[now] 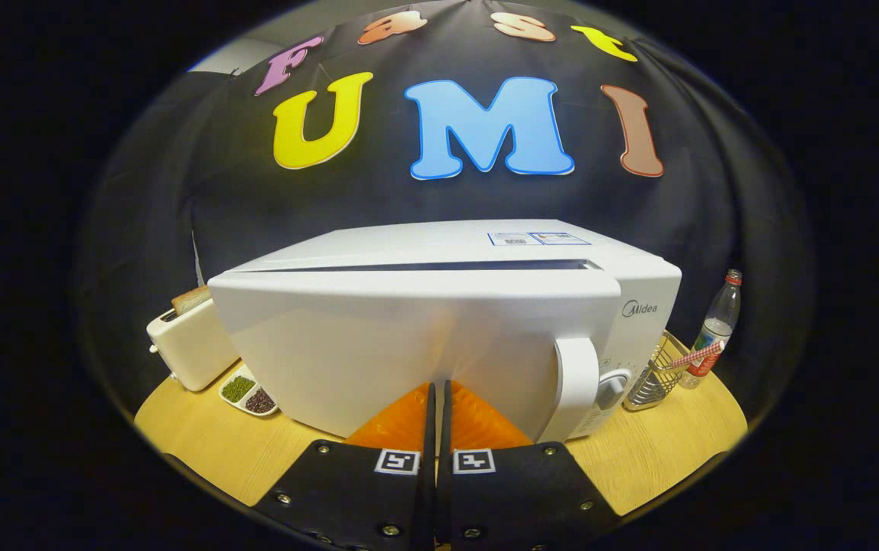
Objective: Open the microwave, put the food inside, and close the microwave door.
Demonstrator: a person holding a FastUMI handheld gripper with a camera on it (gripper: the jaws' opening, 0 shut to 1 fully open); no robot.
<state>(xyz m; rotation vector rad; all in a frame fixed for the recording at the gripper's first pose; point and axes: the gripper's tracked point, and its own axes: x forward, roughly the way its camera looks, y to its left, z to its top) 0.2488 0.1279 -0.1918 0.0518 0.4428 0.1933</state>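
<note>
Pressing closed gripper [439, 394] tips flat against the microwave door [408, 352], fingers together, gripping nothing. Door nearly shut, slight gap along top. Advise steady push near handle [578, 386]. Food cannot be seen.

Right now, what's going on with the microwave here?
A hand-held gripper has its fingers shut together, their tips at the white front door of the microwave, gripping nothing. A dark gap along the door's top edge suggests it isn't fully shut. On the wooden table, a toaster with bread and a divided dish sit to one side, a wire basket and bottle to the other.
</note>
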